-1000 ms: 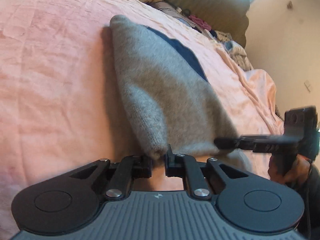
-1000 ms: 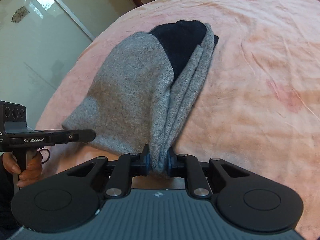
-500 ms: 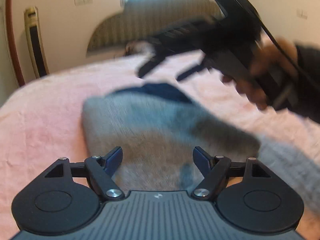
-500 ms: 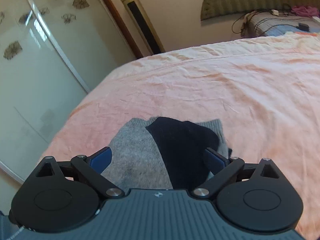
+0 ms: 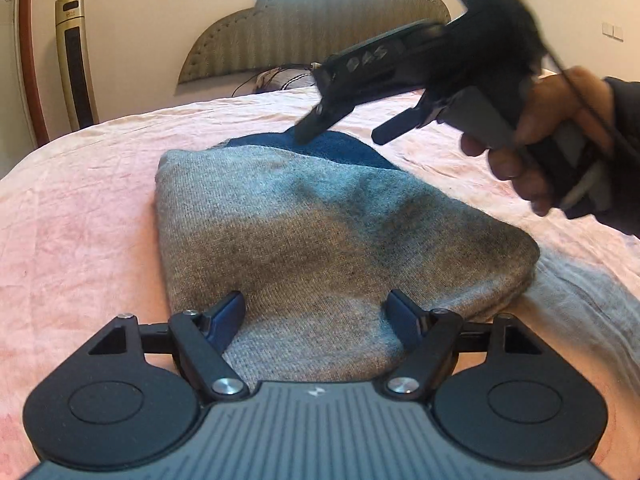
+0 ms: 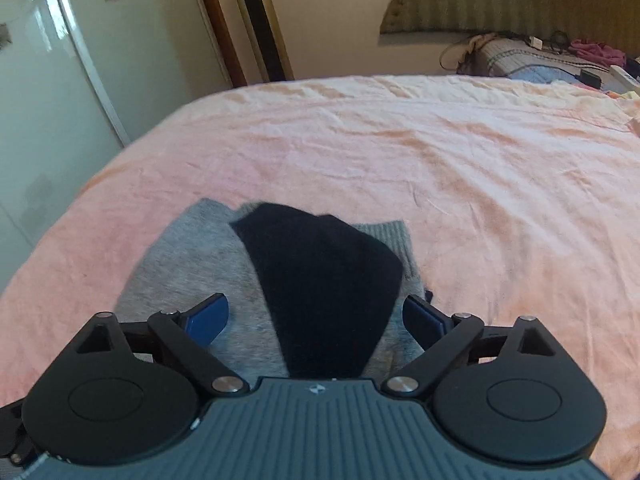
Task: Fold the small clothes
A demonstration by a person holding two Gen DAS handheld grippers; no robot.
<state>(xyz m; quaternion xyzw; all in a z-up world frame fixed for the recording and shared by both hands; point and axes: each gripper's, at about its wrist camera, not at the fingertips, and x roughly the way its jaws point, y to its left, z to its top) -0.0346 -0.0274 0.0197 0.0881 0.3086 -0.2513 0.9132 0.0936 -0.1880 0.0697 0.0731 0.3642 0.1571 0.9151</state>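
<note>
A small grey knit garment (image 5: 304,240) with a dark navy patch (image 5: 340,148) lies folded on the pink bed cover (image 5: 80,232). My left gripper (image 5: 316,312) hovers open over its near edge, nothing pinched between the blue pads. In the right wrist view the same grey garment (image 6: 188,256) and its navy part (image 6: 324,280) lie under my right gripper (image 6: 316,316), which is open and wide. The left wrist view also shows that right gripper (image 5: 344,128) held by a hand (image 5: 540,136) above the garment's far end, its fingers spread.
A padded headboard (image 5: 320,32) and cluttered pillows (image 6: 540,60) stand at the far end of the bed. A tall floor-standing unit (image 5: 76,60) is by the wall on the left. Glossy wardrobe doors (image 6: 52,72) run along the bed's left side.
Both grippers were shut on the garment's edge a second ago; both have let go and now stand open. Both have swung to face the headboard, the right gripper lifted over the navy end.
</note>
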